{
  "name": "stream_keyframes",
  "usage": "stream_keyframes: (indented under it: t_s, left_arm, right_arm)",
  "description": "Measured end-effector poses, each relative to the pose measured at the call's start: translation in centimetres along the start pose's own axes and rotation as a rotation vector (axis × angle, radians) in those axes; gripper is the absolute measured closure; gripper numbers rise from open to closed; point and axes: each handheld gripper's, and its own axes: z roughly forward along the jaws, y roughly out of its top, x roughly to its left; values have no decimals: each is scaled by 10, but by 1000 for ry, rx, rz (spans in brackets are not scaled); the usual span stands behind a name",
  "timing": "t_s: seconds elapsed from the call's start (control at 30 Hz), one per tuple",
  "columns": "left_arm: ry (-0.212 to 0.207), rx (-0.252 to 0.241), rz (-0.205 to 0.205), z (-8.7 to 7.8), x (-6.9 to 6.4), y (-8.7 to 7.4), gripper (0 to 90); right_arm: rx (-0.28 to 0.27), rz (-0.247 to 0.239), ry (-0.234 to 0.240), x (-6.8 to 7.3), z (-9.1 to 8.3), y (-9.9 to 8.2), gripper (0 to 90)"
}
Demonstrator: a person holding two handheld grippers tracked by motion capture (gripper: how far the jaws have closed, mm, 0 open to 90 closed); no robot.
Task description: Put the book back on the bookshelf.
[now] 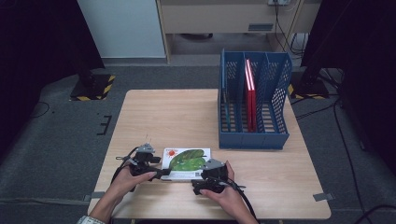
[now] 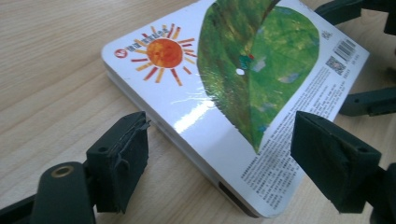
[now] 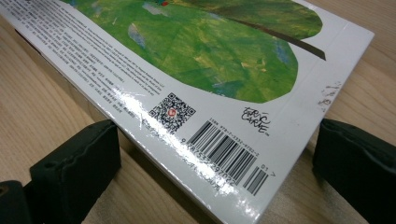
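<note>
A white board book (image 1: pixel 186 162) with a green leaf and an orange sun on its cover lies flat near the table's front edge. My left gripper (image 1: pixel 163 173) comes at its front left corner. In the left gripper view the jaws (image 2: pixel 224 158) stand wide, one on each side of that corner of the book (image 2: pixel 224 79), and no pad presses on it. My right gripper (image 1: pixel 205 180) sits at the front right corner. Its jaws (image 3: pixel 217 163) flank the barcode corner of the book (image 3: pixel 201 60), close to both edges, with a sliver of wood showing at the right pad.
A blue slotted file rack (image 1: pixel 254 135) stands at the table's back right with red books (image 1: pixel 251 93) upright in a middle slot. Bare wooden tabletop (image 1: pixel 159 116) stretches behind and to the left of the book. Dark stands rise beyond the table at both sides.
</note>
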Motion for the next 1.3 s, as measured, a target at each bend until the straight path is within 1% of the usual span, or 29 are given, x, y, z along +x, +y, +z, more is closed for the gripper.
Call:
stream_keyframes:
  t_s: [0.13,0.2,0.27,0.4,0.5,0.57,0.67,0.7,0.8,0.93,0.97,1.0,1.03,1.1,1.2,1.3]
  left_arm:
    - [-18,16,-2,4,0,-3,169]
    - [-18,23,-3,6,0,-4,169]
    - [-27,30,-1,7,0,-4,168]
    - [-30,30,-1,7,0,-4,157]
    - [-22,29,-3,6,2,-5,161]
    - [-27,26,-9,4,3,-7,163]
    - [-46,27,5,4,3,-8,163]
    - [-53,23,0,5,2,-8,163]
    - [-61,32,8,5,0,-7,161]
    - [-77,31,2,6,0,-7,160]
    - [-79,27,-6,7,0,-6,162]
    - [-81,30,-2,7,-1,-6,169]
    - [-77,32,10,7,-1,-5,171]
    - [-81,26,20,6,-2,-3,173]
    - [-75,3,18,3,-3,0,197]
    - [-76,-7,13,3,-1,1,218]
  right_arm:
    - [-1,0,-1,0,0,0,13]
    - [-1,0,-1,0,0,0,12]
    - [-1,0,-1,0,0,0,13]
    - [-1,1,-1,0,0,0,13]
    - [1,1,1,0,0,0,13]
    - [-1,1,-1,0,0,0,13]
    - [0,1,1,0,0,0,13]
    - [0,1,0,0,0,0,13]
    - [-1,1,-2,0,0,0,14]
    - [-1,2,-2,0,0,0,16]
    - [1,2,0,0,0,1,16]
    - [1,3,0,0,0,1,16]
    - [0,2,-1,0,0,0,17]
    - [0,3,-2,0,0,0,20]
    - [-2,7,0,0,0,0,25]
    - [-6,12,1,0,0,1,28]
